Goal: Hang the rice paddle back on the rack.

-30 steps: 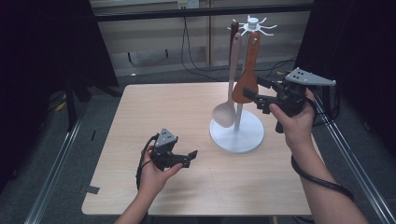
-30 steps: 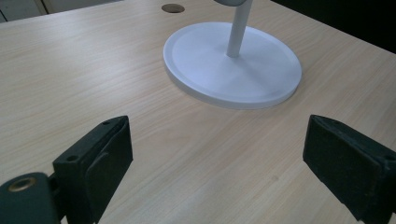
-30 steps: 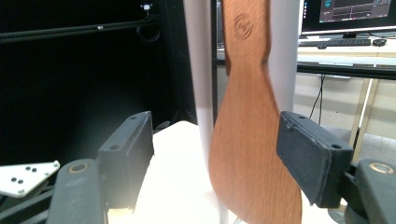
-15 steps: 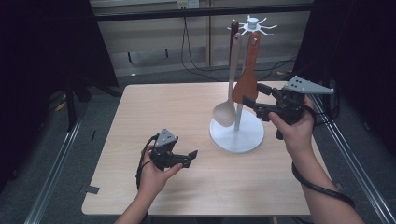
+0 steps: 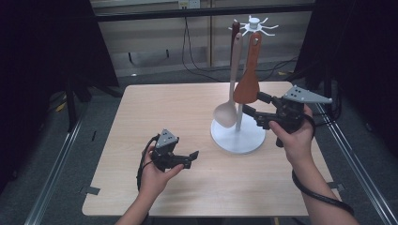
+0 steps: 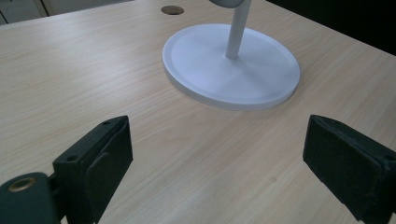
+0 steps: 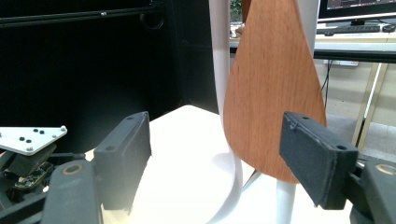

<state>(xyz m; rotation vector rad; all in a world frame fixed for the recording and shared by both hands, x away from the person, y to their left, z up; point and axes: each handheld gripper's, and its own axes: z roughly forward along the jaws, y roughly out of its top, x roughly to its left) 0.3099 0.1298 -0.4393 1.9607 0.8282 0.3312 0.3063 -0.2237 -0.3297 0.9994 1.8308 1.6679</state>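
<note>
The step in hand looks like taking the wooden spatula (image 5: 247,79) off the white utensil stand (image 5: 238,136): the right hand-held gripper (image 5: 253,107) is held level at blade height with its jaws spread wide, and the blade hangs just ahead of them, nearer the right-hand jaw in the right gripper view. Next it would need to advance, close on the blade, then lift it clear of the hook. A pale spoon (image 5: 226,112) hangs just beyond. The left hand-held gripper (image 5: 191,157) sits low over the table (image 5: 155,108), jaws apart and empty, aimed at the stand's base.
</note>
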